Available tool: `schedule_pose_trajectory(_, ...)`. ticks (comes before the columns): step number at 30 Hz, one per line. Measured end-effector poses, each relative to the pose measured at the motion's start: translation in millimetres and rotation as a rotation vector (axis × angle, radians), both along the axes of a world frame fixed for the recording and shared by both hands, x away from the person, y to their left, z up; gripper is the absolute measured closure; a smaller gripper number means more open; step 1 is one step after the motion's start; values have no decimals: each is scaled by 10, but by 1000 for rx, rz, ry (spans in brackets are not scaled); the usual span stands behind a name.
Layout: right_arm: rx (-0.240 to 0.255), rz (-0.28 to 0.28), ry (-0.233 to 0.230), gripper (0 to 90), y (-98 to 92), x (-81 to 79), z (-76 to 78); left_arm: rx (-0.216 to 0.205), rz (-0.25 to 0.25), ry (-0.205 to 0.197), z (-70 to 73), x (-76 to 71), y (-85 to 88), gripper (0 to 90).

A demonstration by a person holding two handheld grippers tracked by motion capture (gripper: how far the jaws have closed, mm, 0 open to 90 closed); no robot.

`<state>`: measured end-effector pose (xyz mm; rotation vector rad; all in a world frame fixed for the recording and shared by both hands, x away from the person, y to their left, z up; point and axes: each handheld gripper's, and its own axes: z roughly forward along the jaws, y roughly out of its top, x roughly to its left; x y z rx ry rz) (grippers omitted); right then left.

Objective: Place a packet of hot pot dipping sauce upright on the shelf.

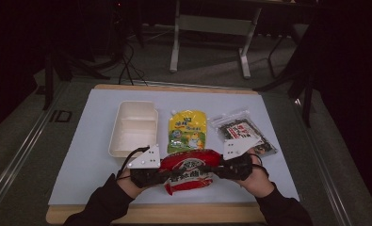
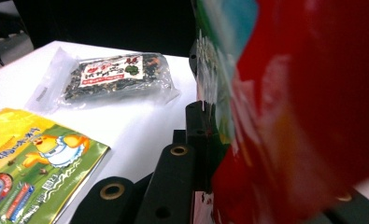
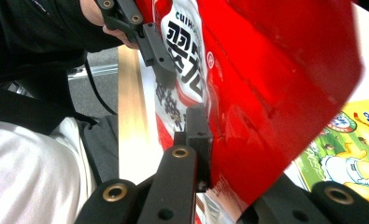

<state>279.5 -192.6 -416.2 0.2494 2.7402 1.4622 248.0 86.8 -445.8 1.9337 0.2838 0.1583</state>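
2 grippers clamp 1 red snack bag (image 1: pixel 189 170) between them at the near edge of the table (image 1: pixel 89 155). The left gripper (image 1: pixel 161 176) has its jaws closed on the bag's left end, and the right gripper (image 1: pixel 215 171) has its jaws closed on the right end — each hand comes in from the bottom of the high view in a dark sleeve. The bag is red with white lettering and a pale lower edge, and it stretches sideways between the 2 tools, just in front of the other goods.

In the left gripper view the red snack bag (image 2: pixel 289 112) fills the right half, its film pinched between the black jaws. Beyond it lie the yellow-green pouch (image 2: pixel 37 163) with a cartoon chick, flat on the white mat, and the clear packet of dark seaweed (image 2: pixel 112 77) farther off.

In the right gripper view the red snack bag (image 3: pixel 266 93) runs between this tool's jaws, and the left gripper (image 3: pixel 159 63) bites the far end, near the table's wooden edge.

From above, 3 things sit in a row behind the bag: a white 2-compartment tray (image 1: pixel 133 127) at the left, the yellow-green pouch (image 1: pixel 187 130) in the middle, the clear packet of dark seaweed (image 1: pixel 242 132) at the right — the packet lies just beside the right gripper's grey plate.
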Motion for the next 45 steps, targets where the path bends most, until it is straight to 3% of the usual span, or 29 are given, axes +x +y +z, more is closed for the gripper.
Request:
schedule_pose_trajectory(3, 5, 5, -1, 900, -2, 1, 21, -10, 18, -3, 3, -2, 12, 857)
schedule_pose_trajectory(7, 8, -2, -8, 900, -26, 7, 75, -36, 56, 0, 6, 5, 56, 628)
schedule_pose_trajectory(8, 10, -11, -10, 900, -36, 12, 87, -54, 88, -9, 5, -1, 97, 565)
schedule_pose_trajectory(11, 27, -31, -13, 900, -85, 52, 124, -67, 118, -15, -12, -16, 151, 464)
schedule_pose_trajectory(18, 54, -71, -24, 900, -139, 162, 235, -75, 142, 21, -96, -41, 207, 153)
schedule_pose_trajectory(22, 57, -79, -30, 900, -134, 198, 270, -83, 151, 41, -174, -56, 199, 128)
schedule_pose_trajectory(23, 67, -90, -29, 900, -112, 276, 313, -83, 153, 51, -200, -60, 199, 28)
schedule_pose_trajectory(29, 71, -111, -30, 900, -36, 441, 368, -57, 159, 76, -367, -145, 188, 20)
schedule_pose_trajectory(40, 73, -135, -31, 900, 182, 777, 466, -42, 190, 37, -675, -229, 187, 20)
schedule_pose_trajectory(45, 79, -142, -18, 900, 306, 931, 478, -55, 211, 55, -804, -237, 210, 21)
